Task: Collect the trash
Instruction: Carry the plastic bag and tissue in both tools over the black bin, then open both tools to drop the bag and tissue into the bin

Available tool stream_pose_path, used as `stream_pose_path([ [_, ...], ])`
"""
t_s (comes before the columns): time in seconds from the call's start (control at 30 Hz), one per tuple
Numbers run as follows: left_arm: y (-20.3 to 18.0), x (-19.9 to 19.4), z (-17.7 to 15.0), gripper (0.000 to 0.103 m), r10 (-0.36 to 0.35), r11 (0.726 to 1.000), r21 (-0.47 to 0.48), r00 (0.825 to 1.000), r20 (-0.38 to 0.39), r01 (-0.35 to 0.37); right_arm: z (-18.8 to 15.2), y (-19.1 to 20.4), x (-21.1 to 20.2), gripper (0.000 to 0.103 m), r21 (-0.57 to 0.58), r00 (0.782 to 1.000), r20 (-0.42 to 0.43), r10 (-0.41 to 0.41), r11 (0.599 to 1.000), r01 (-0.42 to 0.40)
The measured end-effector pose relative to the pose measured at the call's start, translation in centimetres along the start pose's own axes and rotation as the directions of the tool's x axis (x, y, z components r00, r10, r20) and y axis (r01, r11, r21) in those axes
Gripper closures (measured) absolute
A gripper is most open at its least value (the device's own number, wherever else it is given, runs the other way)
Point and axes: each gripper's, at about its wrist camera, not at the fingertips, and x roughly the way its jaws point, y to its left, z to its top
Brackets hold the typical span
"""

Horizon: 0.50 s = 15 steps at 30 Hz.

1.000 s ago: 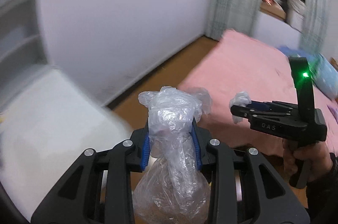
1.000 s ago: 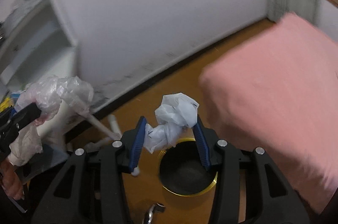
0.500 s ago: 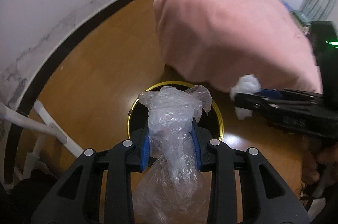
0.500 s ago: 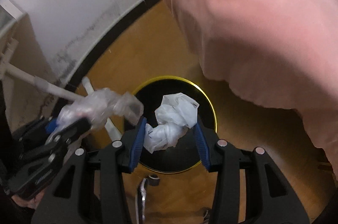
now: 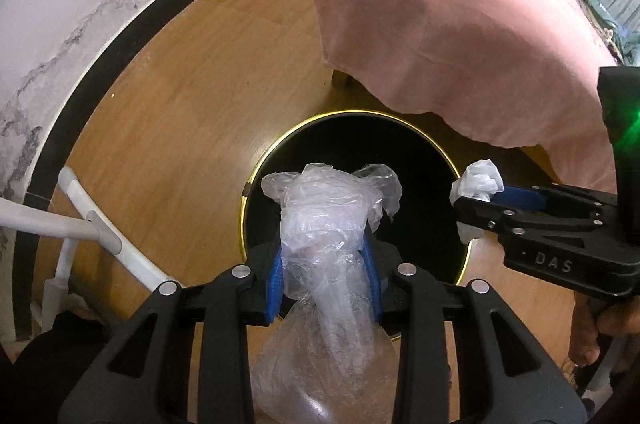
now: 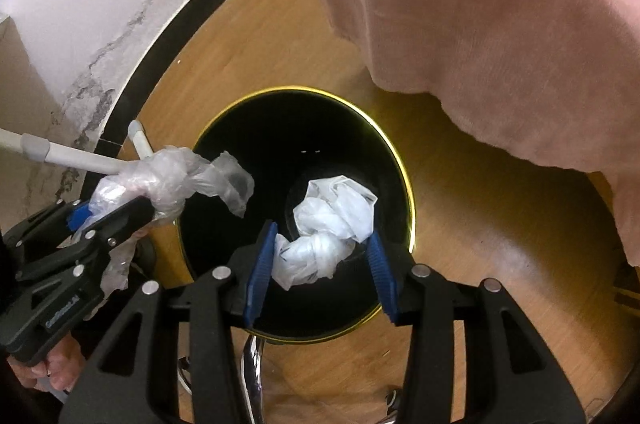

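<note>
A round black trash bin with a gold rim stands on the wooden floor below both grippers. My left gripper is shut on a crumpled clear plastic bag and holds it above the bin's near left edge; it also shows in the right wrist view. My right gripper is shut on a crumpled white plastic wad above the bin's opening; the wad shows in the left wrist view over the bin's right rim.
A bed with a pink cover overhangs the bin's far right side. A white tube frame stands left of the bin by the white wall and dark skirting. Chrome metal shows near the bin's front.
Both grippers have tilted down from facing the room and moved over the bin. The bin now looks larger and closer beneath them. Both still hold their plastic.
</note>
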Motion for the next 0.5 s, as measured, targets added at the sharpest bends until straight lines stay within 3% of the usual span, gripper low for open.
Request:
stream_pose_path([
  [0.5,-0.02,0.15,0.05,0.071,0.010,1.000,0.006,1.000,-0.017,-0.010,0.35,-0.11,0.13,0.056,0.006,0.999,0.009,0.036,0.999,-0.036],
])
